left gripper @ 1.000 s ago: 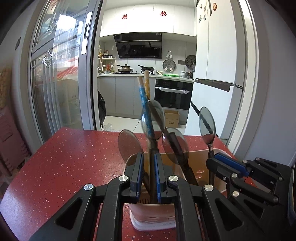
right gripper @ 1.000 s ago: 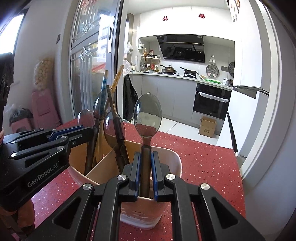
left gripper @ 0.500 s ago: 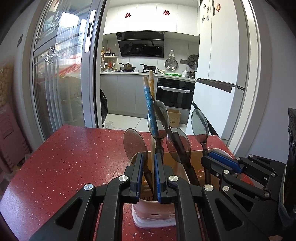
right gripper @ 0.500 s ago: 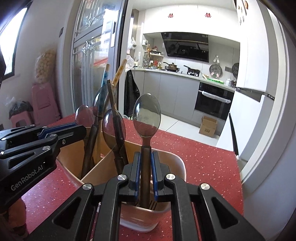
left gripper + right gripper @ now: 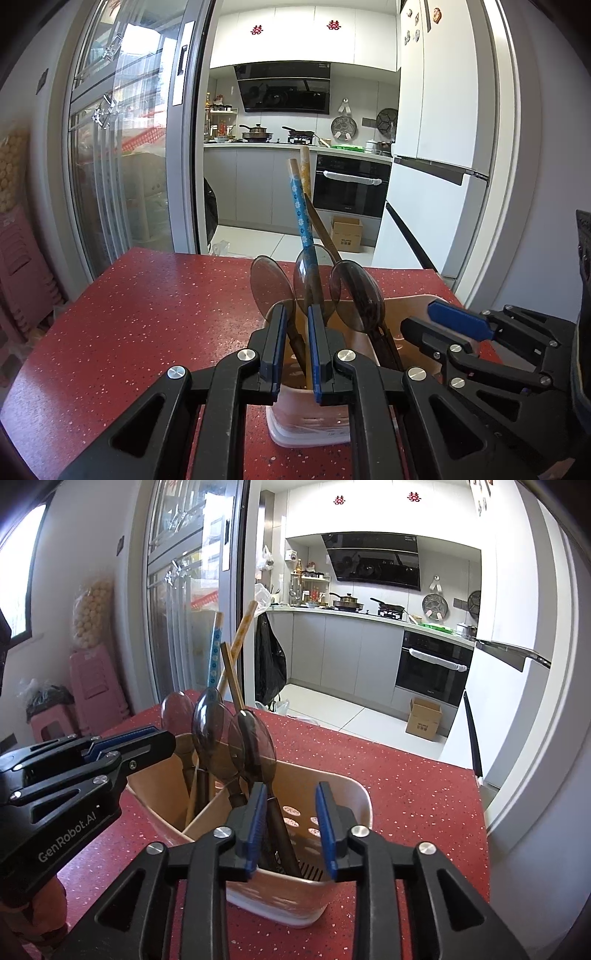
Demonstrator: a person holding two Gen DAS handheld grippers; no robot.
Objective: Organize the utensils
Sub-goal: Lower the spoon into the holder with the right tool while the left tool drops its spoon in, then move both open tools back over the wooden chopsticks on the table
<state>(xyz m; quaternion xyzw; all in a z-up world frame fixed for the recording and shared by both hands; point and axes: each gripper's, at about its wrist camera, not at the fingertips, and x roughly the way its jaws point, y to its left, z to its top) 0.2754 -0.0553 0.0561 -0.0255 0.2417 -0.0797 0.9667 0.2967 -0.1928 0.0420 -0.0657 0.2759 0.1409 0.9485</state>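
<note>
A beige two-part utensil holder (image 5: 417, 306) (image 5: 354, 794) stands on the red table (image 5: 147, 314). It holds dark spoons and chopsticks, one blue-patterned (image 5: 301, 210). My left gripper (image 5: 295, 314) (image 5: 162, 740) hangs over the holder's left part. Its jaws are nearly together, with a spoon (image 5: 310, 280) handle in the narrow gap. My right gripper (image 5: 291, 794) (image 5: 424, 317) is over the right part and its jaws are opening. A spoon (image 5: 251, 746) stands between them inside the holder. It leans toward the left pad and is clear of the right pad.
The table's far edge faces a kitchen doorway with a cardboard box (image 5: 423, 720) on the floor. A glass sliding door (image 5: 122, 166) is on the left and a white fridge (image 5: 443, 147) on the right. Pink stools (image 5: 96, 690) stand by the left wall.
The right jaws have parted. Their spoon has dropped lower into the holder and tilted left. The spoon in the left jaws now shows lower. Neither hand has shifted.
</note>
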